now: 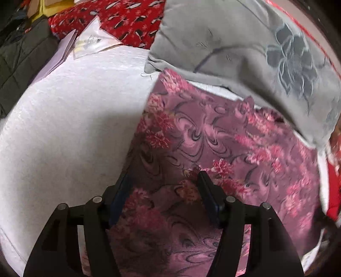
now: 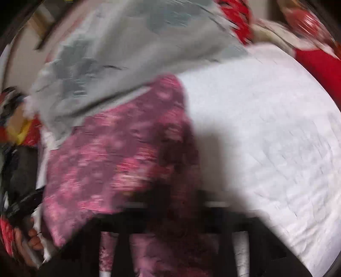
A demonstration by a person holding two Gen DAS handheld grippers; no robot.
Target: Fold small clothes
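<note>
I am working the pink floral cloth (image 1: 213, 136), which is lying spread flat on the white sheet (image 1: 70, 119) of the bed, its far edge tucked under a grey flowered cloth (image 1: 245, 42) that is draping over it from beyond. I am holding the left tool (image 1: 164, 181) low over the near part of the pink cloth with its jaws spread, fabric showing between and beneath the fingers; I judge they are straddling it rather than pinching, likely to pin or pick a near edge for the fold. The right wrist view is badly smeared; the right tool (image 2: 170, 204) is sitting over the cloth's dark shadowed side where it meets the sheet, jaws pressed together, but I cannot tell whether fabric is caught between them. A hand (image 2: 29, 245) is showing at the lower left of that view. Beyond the sheet, a red patterned blanket (image 1: 119, 19) and some papers (image 1: 89, 40) are lying well clear of the work.
</note>
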